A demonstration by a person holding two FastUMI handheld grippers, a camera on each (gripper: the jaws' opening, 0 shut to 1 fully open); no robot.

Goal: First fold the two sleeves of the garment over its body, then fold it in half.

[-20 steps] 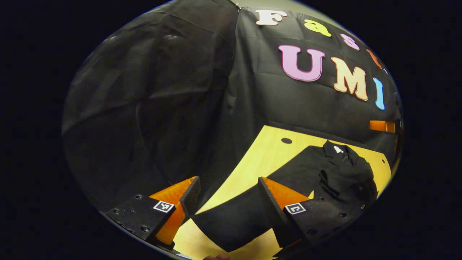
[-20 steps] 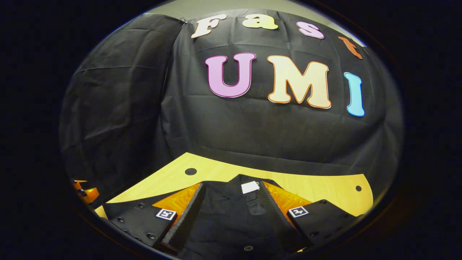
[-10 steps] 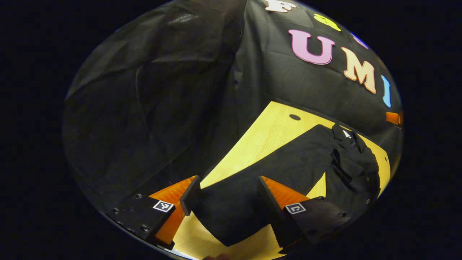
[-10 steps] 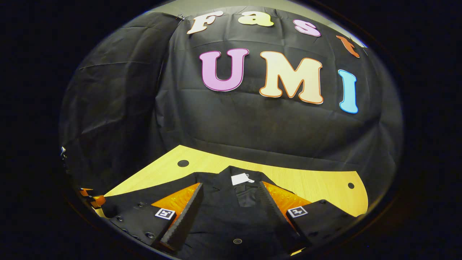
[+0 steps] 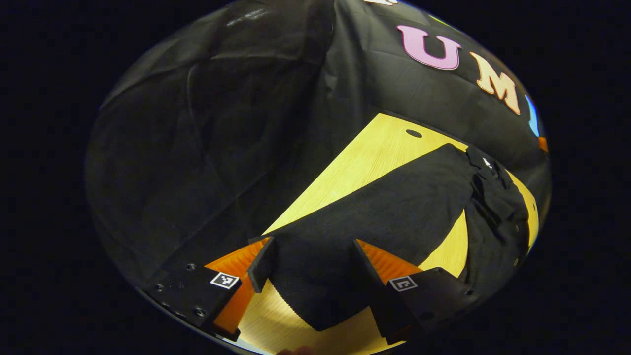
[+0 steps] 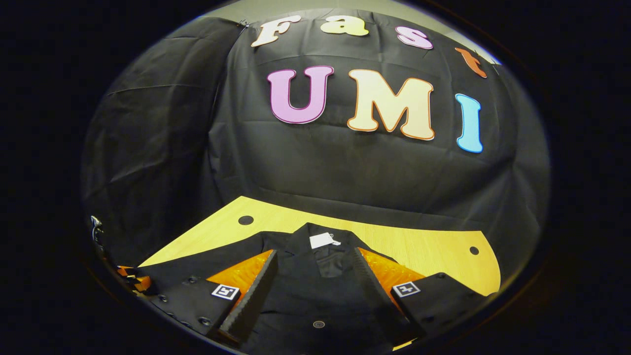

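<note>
We find the black garment lying flat on the wooden table (collar tag toward the booth wall). Our left gripper has its fingers apart astride the outstretched sleeve end. Our right gripper, fingers likewise apart, hangs over the button placket.

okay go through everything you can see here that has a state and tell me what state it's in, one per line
left hand-held gripper: open, fingers either side of the sleeve end
right hand-held gripper: open, over the garment's body
sleeve: stretched out flat, not yet folded
garment: lying on the table, collar toward the wall
table: partly covered by the garment
</note>
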